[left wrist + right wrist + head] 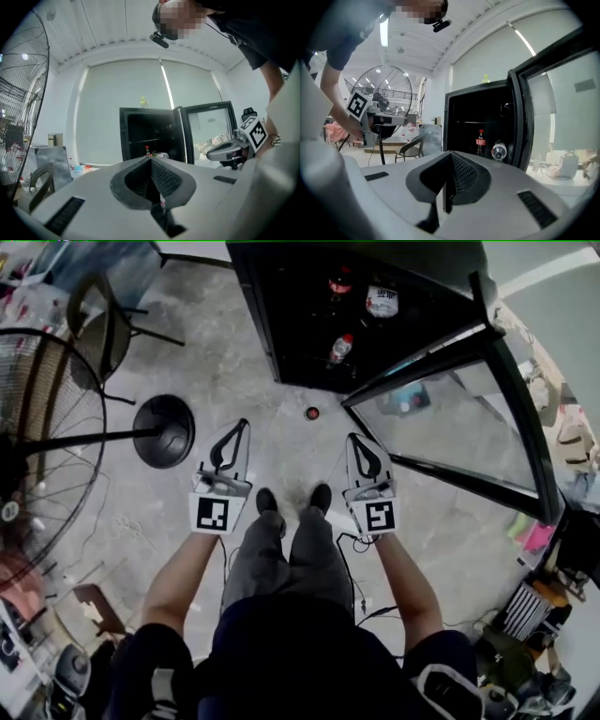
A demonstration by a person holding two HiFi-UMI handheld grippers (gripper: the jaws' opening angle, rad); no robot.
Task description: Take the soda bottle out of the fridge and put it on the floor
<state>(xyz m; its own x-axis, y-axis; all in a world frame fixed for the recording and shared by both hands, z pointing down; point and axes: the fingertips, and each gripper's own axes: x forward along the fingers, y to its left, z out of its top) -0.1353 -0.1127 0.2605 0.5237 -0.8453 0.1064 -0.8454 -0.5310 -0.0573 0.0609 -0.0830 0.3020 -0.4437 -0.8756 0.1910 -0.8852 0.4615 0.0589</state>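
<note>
The black fridge [281, 334] stands open ahead of me, its glass door [450, 418] swung out to the right. Inside, a dark soda bottle [339, 282] with a red cap stands beside a white container [382, 301] lying on its side, and another red-capped bottle [340, 348] sits lower down. The right gripper view shows the soda bottle [480, 142] upright on the shelf. My left gripper [241, 426] and right gripper [353, 439] are both shut and empty. They are held side by side, short of the fridge, pointing toward it.
A small red-topped object [311, 412] stands on the floor in front of the fridge. A big floor fan [37, 427] with a round base [164, 430] is on the left, a chair [98, 324] behind it. Cables and clutter lie at the right.
</note>
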